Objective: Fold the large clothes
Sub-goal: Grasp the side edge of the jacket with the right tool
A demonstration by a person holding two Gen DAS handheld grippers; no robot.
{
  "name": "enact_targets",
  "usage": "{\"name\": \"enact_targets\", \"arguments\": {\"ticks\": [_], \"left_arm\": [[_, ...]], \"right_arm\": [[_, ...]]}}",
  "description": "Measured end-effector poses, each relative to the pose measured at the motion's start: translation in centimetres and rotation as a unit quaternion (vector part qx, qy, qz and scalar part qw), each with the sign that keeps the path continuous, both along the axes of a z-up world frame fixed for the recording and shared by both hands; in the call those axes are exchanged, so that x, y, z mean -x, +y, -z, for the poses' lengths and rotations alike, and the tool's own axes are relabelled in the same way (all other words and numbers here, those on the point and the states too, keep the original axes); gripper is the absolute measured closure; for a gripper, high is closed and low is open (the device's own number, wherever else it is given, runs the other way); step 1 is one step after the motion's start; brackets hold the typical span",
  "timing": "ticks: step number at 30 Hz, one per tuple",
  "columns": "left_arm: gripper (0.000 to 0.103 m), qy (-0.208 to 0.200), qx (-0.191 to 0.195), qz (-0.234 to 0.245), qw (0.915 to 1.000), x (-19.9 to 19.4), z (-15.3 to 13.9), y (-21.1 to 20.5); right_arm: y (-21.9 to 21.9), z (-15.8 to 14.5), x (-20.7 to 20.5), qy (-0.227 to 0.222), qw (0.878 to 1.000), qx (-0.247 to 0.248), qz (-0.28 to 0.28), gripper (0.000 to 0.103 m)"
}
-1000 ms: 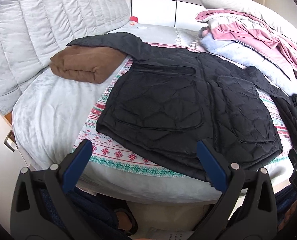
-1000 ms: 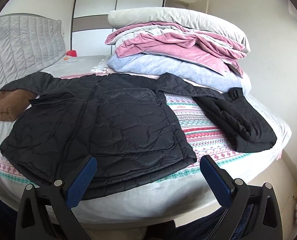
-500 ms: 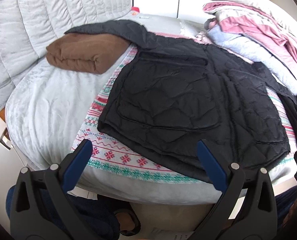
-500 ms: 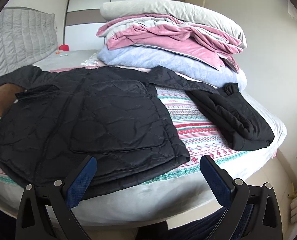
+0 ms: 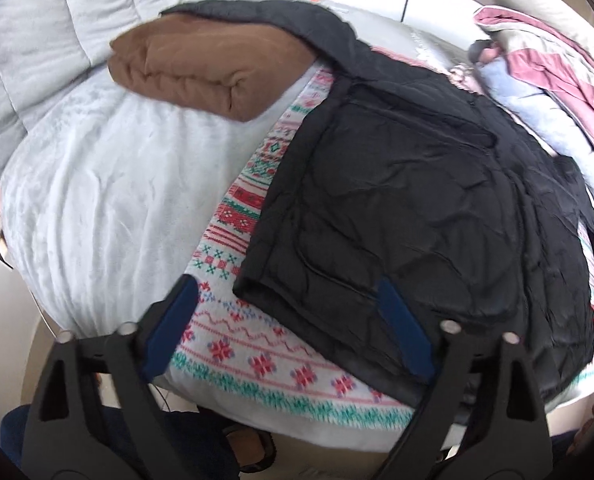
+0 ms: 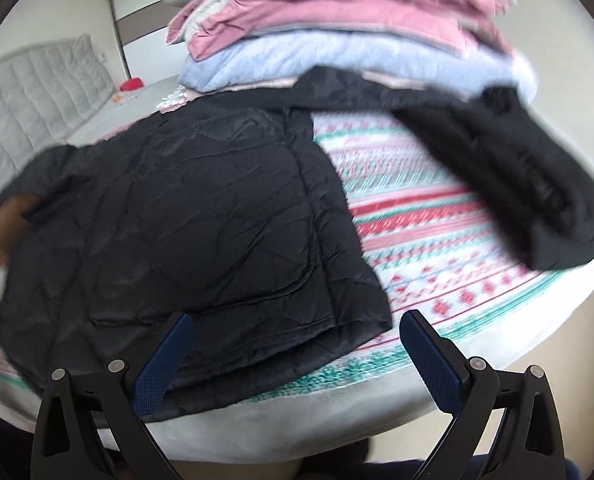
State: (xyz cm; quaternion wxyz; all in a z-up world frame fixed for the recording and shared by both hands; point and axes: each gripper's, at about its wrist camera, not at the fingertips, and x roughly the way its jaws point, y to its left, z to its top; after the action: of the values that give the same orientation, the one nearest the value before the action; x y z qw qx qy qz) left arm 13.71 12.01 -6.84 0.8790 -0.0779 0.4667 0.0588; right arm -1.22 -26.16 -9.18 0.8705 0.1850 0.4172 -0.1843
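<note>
A black quilted jacket (image 5: 417, 208) lies spread flat on a patterned red, green and white blanket (image 5: 257, 364) on the bed. One sleeve runs over a folded brown garment (image 5: 209, 64). The other sleeve (image 6: 509, 168) lies bunched at the right in the right wrist view. My left gripper (image 5: 289, 328) is open and empty just above the jacket's lower left corner (image 5: 253, 284). My right gripper (image 6: 297, 352) is open and empty just above the jacket's lower right hem corner (image 6: 361, 320); the jacket body (image 6: 201, 216) fills that view's middle.
A stack of folded pink and pale blue bedding (image 6: 337, 32) sits at the far right of the bed, with a pillow on top. A grey padded headboard (image 5: 57, 20) stands at the left. A red item (image 6: 131, 84) lies far back. The bed edge (image 6: 337, 416) is below my grippers.
Both grippers have moved forward and down toward the jacket's bottom hem, the left toward the left corner, the right toward the right corner. Both stay open. The jacket has not moved.
</note>
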Motion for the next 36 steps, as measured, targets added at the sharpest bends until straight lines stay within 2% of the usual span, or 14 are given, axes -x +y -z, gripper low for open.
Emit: {"name": "enact_targets", "arguments": {"ticks": [2,4,5,6,7,8,9,12,20,24,28,31,33,36], "left_arm": [[0.031,0.022,0.008,0.001,0.9997,-1.0,1.3,0.0],[0.044,0.044,0.015,0.001,0.9989,-2.0,2.9,-0.2],[0.046,0.055,0.016,0.001,0.9984,-2.3,3.6,-0.4],[0.048,0.056,0.011,0.000,0.9984,-2.5,4.0,-0.6],[0.060,0.048,0.003,0.002,0.9988,-2.4,3.9,-0.9],[0.080,0.041,-0.006,0.013,0.9990,-2.2,3.7,-1.5],[0.089,0.040,-0.013,0.019,0.9989,-2.1,3.6,-1.9],[0.096,0.028,-0.026,0.025,0.9990,-1.6,3.1,-2.3],[0.098,0.006,-0.013,0.067,0.9976,2.3,1.6,-3.9],[0.097,0.000,-0.018,0.063,0.9979,2.6,1.3,-3.9],[0.087,0.009,0.003,0.050,0.9987,2.5,1.0,-3.0],[0.076,0.007,0.013,0.038,0.9992,2.8,-0.2,-2.1],[0.067,-0.010,0.017,0.025,0.9995,2.8,-1.8,-1.6],[0.041,-0.042,0.038,0.010,0.9983,2.1,-4.6,-1.3]], "right_arm": [[-1.0,0.8,-0.4,0.003,1.000,-0.023,0.012,0.001],[-1.6,1.8,-1.2,0.009,0.999,-0.047,0.008,0.008],[-1.6,2.2,-1.6,0.013,0.998,-0.055,0.007,0.022],[-1.8,2.6,-1.9,0.021,0.998,-0.060,0.006,0.044],[-1.9,2.8,-2.1,0.026,0.998,-0.059,0.007,0.056],[-1.9,2.7,-2.2,0.025,0.998,-0.056,0.008,0.078],[-1.9,2.4,-2.0,0.020,0.998,-0.052,0.010,0.093],[-2.1,0.6,-1.1,-0.001,1.000,-0.022,0.017,0.098],[-2.9,-3.4,0.4,-0.022,0.998,0.030,0.046,0.099],[-2.8,-2.5,-0.3,0.009,0.999,0.031,0.039,0.099],[-2.9,-2.0,0.0,0.015,0.999,0.002,0.040,0.096],[-3.0,-3.7,0.5,0.002,0.999,0.015,0.048,0.080],[-3.6,-5.4,0.7,-0.027,0.998,0.011,0.047,0.048],[-4.7,-8.1,0.2,-0.078,0.996,-0.007,0.037,0.031]]}}
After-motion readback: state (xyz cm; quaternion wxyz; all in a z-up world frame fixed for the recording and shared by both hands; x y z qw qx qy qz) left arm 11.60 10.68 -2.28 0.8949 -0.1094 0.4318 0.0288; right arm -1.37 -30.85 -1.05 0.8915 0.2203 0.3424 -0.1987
